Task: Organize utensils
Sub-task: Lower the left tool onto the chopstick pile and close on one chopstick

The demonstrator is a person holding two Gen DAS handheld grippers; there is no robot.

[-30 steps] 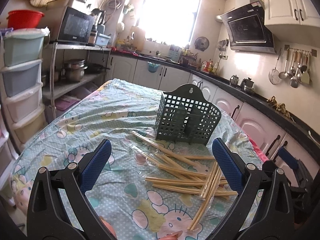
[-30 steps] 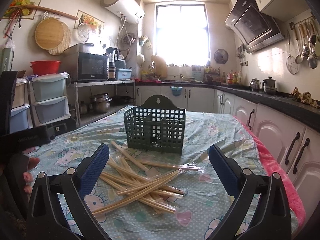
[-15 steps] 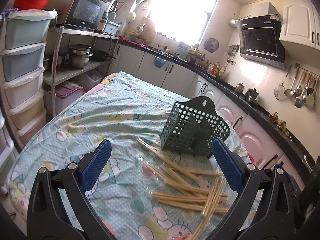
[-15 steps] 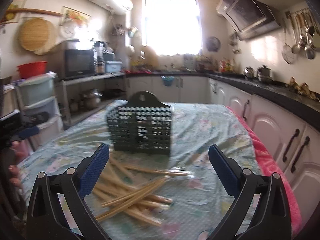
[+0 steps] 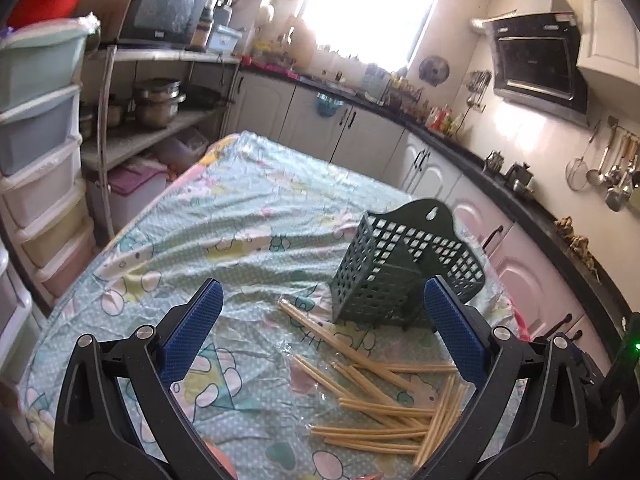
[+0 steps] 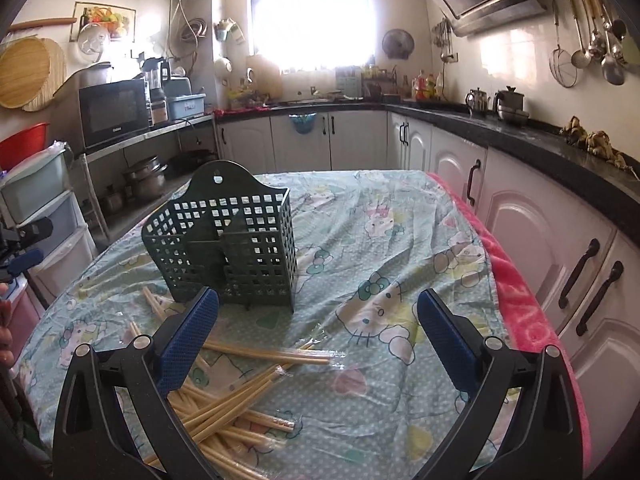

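While both tools hang above the counter [image 5: 224, 240] with its pale green cartoon-print cloth, the left tool [image 5: 324, 328] and the right tool [image 6: 318, 326] each stand spread wide with nothing between their two blue-padded fingers. One dark green perforated plastic utensil holder [image 6: 224, 248] stands upright on the cloth, its arched back plate with a hanging hole rising above its divided compartments, which look empty. Just in front of it lies one loose pile of pale bamboo chopsticks [image 5: 384, 404], crossing one another, some in clear plastic sleeves; roughly a dozen or more, too overlapped for an exact count. One chopstick end lies close beside the holder's base in the left view.
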